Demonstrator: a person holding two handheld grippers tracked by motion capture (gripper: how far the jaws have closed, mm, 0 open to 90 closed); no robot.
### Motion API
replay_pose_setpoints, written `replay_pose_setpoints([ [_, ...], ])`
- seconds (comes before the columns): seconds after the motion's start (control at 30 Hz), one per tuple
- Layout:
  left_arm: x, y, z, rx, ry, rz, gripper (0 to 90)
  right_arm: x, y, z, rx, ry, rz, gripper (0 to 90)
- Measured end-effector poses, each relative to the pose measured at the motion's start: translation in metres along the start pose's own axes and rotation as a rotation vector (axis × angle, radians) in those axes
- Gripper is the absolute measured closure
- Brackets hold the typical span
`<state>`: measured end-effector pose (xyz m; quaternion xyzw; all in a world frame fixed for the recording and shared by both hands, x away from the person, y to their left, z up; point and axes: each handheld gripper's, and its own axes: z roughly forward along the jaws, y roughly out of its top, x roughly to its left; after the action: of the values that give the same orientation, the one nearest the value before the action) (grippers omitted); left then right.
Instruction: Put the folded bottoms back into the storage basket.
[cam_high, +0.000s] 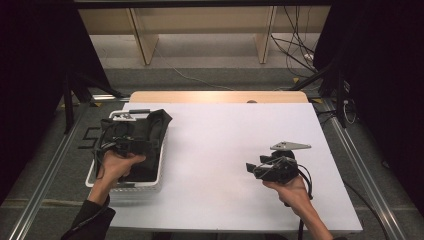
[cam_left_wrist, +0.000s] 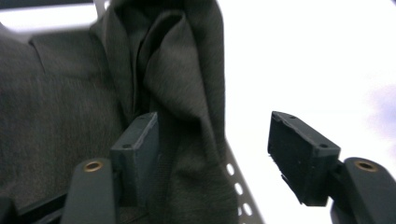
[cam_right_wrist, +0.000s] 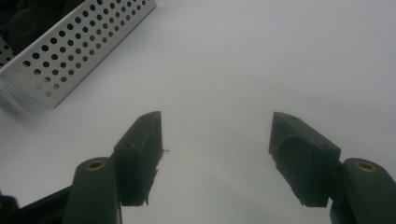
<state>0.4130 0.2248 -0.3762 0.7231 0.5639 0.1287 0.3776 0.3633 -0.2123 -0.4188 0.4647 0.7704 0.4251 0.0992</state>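
Two hand-held grippers, both with jaws spread wide.

The left hand (cam_high: 116, 165) holds the left gripper (cam_high: 131, 134) at the left of the high view, forearm coming in from the bottom edge in a dark sleeve. The right hand (cam_high: 292, 191) grips the right gripper (cam_high: 254, 169) low on the right, pointing leftward, its grey three-cornered plate on top and its cable trailing back past the wrist.
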Motion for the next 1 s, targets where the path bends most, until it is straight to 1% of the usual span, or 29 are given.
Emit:
replay_pose_setpoints([
  [0.07,-0.003,0.0,-0.001,-0.013,0.001,0.002,29.9,0.0,0.0,-0.001,-0.006,-0.002,0.0,35.5],
  [0.13,-0.006,0.0,-0.001,-0.025,-0.011,0.003,27.9,0.0,0.0,-0.002,-0.013,-0.001,0.0,35.3],
  [0.23,-0.011,-0.002,0.001,-0.053,-0.039,0.009,24.4,0.0,0.0,-0.004,-0.025,0.002,-0.015,34.6],
  [0.3,-0.017,-0.004,0.001,-0.076,-0.046,0.018,22.6,0.001,-0.001,-0.005,-0.036,0.004,-0.021,33.9],
  [0.5,-0.038,-0.009,0.001,-0.125,-0.09,0.067,19.8,0.002,-0.001,-0.011,-0.075,0.007,-0.028,30.7],
  [0.57,-0.045,-0.012,0.003,-0.14,-0.108,0.085,19.3,0.004,-0.002,-0.013,-0.086,-0.01,-0.039,28.5],
  [0.6,-0.05,-0.013,0.004,-0.144,-0.122,0.097,19.1,0.004,-0.003,-0.013,-0.09,-0.014,-0.045,27.5],
  [0.63,-0.053,-0.015,0.005,-0.153,-0.132,0.102,18.9,0.004,-0.003,-0.014,-0.096,-0.015,-0.052,26.7],
  [0.73,-0.063,-0.02,0.008,-0.175,-0.16,0.117,18.0,0.005,-0.005,-0.016,-0.115,-0.009,-0.051,25.6],
  [0.8,-0.071,-0.025,0.01,-0.19,-0.186,0.14,17.5,0.007,-0.007,-0.018,-0.133,-0.003,-0.054,25.1],
  [0.83,-0.074,-0.028,0.012,-0.194,-0.193,0.151,17.4,0.008,-0.007,-0.019,-0.142,-0.001,-0.052,25.1],
  [0.87,-0.074,-0.028,0.012,-0.194,-0.193,0.151,17.3,0.008,-0.007,-0.02,-0.152,0.0,-0.058,24.7],
  [0.9,-0.079,-0.033,0.015,-0.197,-0.208,0.165,17.2,0.009,-0.008,-0.021,-0.163,0.002,-0.058,24.1],
  [0.97,-0.084,-0.037,0.018,-0.201,-0.217,0.176,16.9,0.01,-0.009,-0.023,-0.178,0.005,-0.063,23.6],
  [1.0,-0.086,-0.039,0.019,-0.203,-0.219,0.175,16.7,0.011,-0.009,-0.024,-0.185,0.007,-0.063,23.4],
])
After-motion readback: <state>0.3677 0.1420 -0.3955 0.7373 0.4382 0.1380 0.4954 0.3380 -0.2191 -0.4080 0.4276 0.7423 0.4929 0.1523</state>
